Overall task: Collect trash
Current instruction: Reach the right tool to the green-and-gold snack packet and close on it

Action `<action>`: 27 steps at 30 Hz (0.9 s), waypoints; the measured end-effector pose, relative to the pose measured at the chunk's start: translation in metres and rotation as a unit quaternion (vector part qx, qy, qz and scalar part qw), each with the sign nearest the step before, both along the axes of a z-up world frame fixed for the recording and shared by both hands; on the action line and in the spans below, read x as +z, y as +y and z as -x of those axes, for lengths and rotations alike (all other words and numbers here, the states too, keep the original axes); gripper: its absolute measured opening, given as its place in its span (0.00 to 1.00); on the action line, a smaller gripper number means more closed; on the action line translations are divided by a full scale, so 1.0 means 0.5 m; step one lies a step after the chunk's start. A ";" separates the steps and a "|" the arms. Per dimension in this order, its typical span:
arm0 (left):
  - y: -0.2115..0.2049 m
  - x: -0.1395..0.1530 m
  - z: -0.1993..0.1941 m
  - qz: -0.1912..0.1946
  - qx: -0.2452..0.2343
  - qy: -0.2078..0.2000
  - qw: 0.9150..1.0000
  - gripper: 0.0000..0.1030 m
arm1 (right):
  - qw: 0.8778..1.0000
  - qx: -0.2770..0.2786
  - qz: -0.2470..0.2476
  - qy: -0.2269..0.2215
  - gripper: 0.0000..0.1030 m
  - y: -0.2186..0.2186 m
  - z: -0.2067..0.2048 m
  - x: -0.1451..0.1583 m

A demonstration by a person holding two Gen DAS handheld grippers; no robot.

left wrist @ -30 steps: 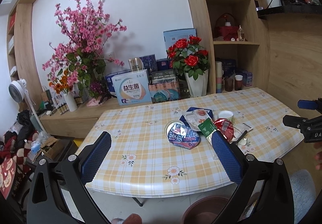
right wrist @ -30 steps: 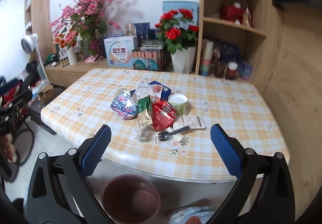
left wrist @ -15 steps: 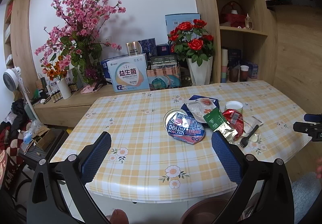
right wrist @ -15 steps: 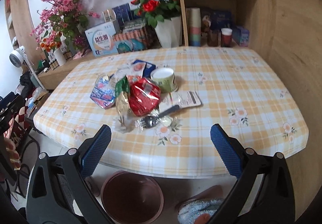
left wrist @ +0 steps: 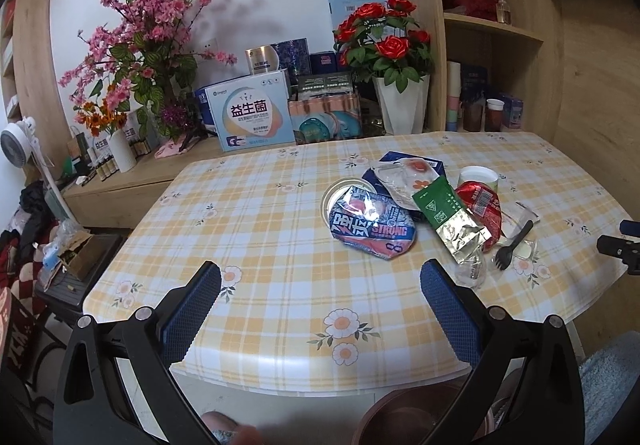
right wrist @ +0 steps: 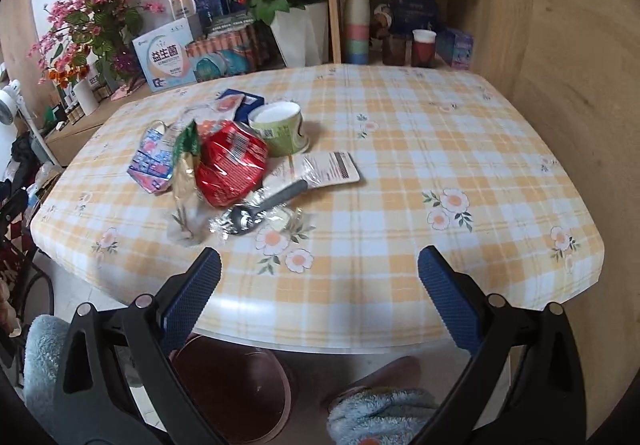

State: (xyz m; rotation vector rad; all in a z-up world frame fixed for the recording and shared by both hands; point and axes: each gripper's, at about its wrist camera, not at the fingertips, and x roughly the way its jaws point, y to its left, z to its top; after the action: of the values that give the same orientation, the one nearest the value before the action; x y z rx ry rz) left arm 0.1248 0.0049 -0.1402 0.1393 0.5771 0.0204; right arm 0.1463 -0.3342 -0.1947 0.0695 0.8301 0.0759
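The trash lies in one heap on the yellow-and-white checked, flower-printed counter, and nothing has been lifted yet. Both claws hang off the near edge with their blue-padded fingers spread wide and nothing between them.

From the right claw the heap sits at about 11 o'clock. Nearest of it is the black plastic fork in its clear wrapper, whose long axis runs from the tines at the low left up toward 2 o'clock. Just behind are the crumpled red foil wrapper, the green paper cup and the white printed packet.

From the left claw the same heap lies at 12 to 2 o'clock. The blue-and-pink snack bag sits almost dead ahead, with the green-and-silver sachet beyond it to the right.

The right claw looks the nearer to the fork end, the left to the snack bag. The brown plastic bin stands on the floor under the counter's near edge, at about 7 o'clock from the right claw.
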 end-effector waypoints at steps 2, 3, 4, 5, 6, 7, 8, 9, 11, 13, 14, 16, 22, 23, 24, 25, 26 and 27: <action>0.000 -0.007 -0.008 0.000 0.000 0.004 1.000 0.95 | 1.000 0.004 -0.005 0.005 0.94 -0.002 -0.009 -0.010; 0.000 -0.011 -0.015 0.002 0.000 0.009 1.000 0.95 | 1.000 0.008 -0.010 0.007 0.94 -0.002 -0.015 -0.015; 0.001 -0.017 -0.023 0.006 -0.001 0.016 1.000 0.95 | 1.000 0.012 -0.014 0.009 0.94 -0.001 -0.020 -0.021; 0.002 -0.021 -0.026 0.009 -0.002 0.019 1.000 0.95 | 1.000 0.014 -0.017 0.012 0.94 -0.001 -0.024 -0.025; 0.003 -0.028 -0.033 0.015 -0.003 0.026 1.000 0.95 | 1.000 0.016 -0.020 0.015 0.94 0.001 -0.030 -0.030; 0.004 -0.033 -0.038 0.017 -0.003 0.030 0.999 0.95 | 0.999 0.020 -0.023 0.018 0.94 0.005 -0.035 -0.033; 0.004 -0.037 -0.043 0.016 -0.001 0.033 0.999 0.95 | 0.999 0.026 -0.027 0.020 0.94 0.011 -0.041 -0.036; 0.006 -0.042 -0.050 0.014 0.000 0.035 0.999 0.95 | 0.999 0.031 -0.027 0.021 0.94 0.020 -0.048 -0.038; 0.010 -0.047 -0.059 0.012 0.001 0.035 0.999 0.95 | 0.999 0.047 -0.014 0.016 0.94 0.049 -0.064 -0.037; 0.018 -0.052 -0.071 0.015 0.004 0.037 0.999 0.95 | 0.998 0.064 -0.001 0.010 0.94 0.082 -0.086 -0.033; 0.024 -0.054 -0.077 0.016 0.006 0.039 0.999 0.95 | 0.997 0.075 0.007 0.006 0.94 0.106 -0.102 -0.030; 0.040 -0.056 -0.092 0.026 0.012 0.041 0.999 0.95 | 0.995 0.095 0.020 -0.001 0.94 0.153 -0.133 -0.024; 0.103 -0.057 -0.128 0.060 0.034 0.043 0.997 0.95 | 0.984 0.156 0.078 -0.020 0.90 0.309 -0.218 -0.028; 0.111 -0.057 -0.133 0.062 0.037 0.042 0.997 0.95 | 0.983 0.161 0.087 -0.018 0.87 0.326 -0.231 -0.035; 0.121 -0.058 -0.139 0.065 0.040 0.041 0.996 0.95 | 0.981 0.166 0.097 -0.014 0.81 0.344 -0.247 -0.044; 0.128 -0.059 -0.143 0.066 0.042 0.042 0.996 0.95 | 0.980 0.168 0.106 -0.009 0.80 0.359 -0.262 -0.056; 0.134 -0.059 -0.147 0.066 0.045 0.042 0.996 0.95 | 0.979 0.166 0.117 -0.005 0.80 0.370 -0.272 -0.065; 0.142 -0.061 -0.151 0.067 0.046 0.042 0.996 0.95 | 0.979 0.163 0.126 -0.002 0.78 0.376 -0.279 -0.072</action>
State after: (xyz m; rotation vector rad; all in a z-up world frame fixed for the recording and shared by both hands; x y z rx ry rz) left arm 0.2002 0.0759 -0.1707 -0.0179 0.6669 0.0661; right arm 0.2860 -0.1460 -0.2308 -0.3061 0.8346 0.2793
